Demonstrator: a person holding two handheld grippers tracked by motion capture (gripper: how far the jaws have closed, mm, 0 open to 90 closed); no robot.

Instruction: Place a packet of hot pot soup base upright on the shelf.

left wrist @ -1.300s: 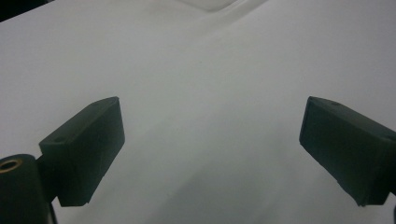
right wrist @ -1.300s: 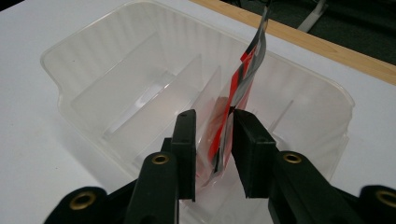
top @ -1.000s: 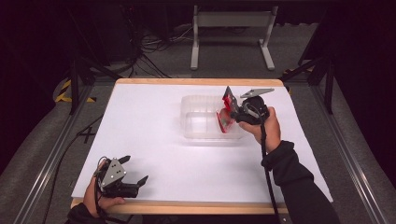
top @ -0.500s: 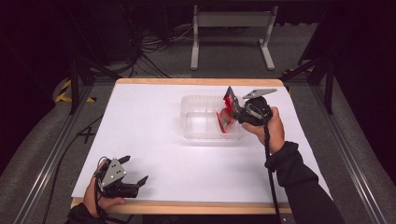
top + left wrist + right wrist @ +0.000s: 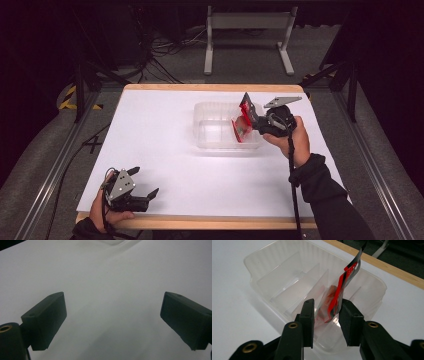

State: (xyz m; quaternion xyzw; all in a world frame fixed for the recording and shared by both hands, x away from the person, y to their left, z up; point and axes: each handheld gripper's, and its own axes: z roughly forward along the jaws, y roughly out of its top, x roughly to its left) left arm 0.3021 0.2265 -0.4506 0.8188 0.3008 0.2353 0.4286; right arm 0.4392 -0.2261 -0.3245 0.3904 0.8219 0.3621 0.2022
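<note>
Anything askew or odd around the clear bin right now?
The red and black packet between the right gripper jaws stands tilted over the clear plastic divided container, its top leaning past the rim. Nothing looks spilled or damaged.

The right hand-held gripper (image 5: pixel 248 123), holding the red packet (image 5: pixel 243 121), has edged slightly toward the far side of the clear divided container (image 5: pixel 220 131); the packet now hangs a touch farther over the container's right compartments; the forearm behind it has followed.
</note>
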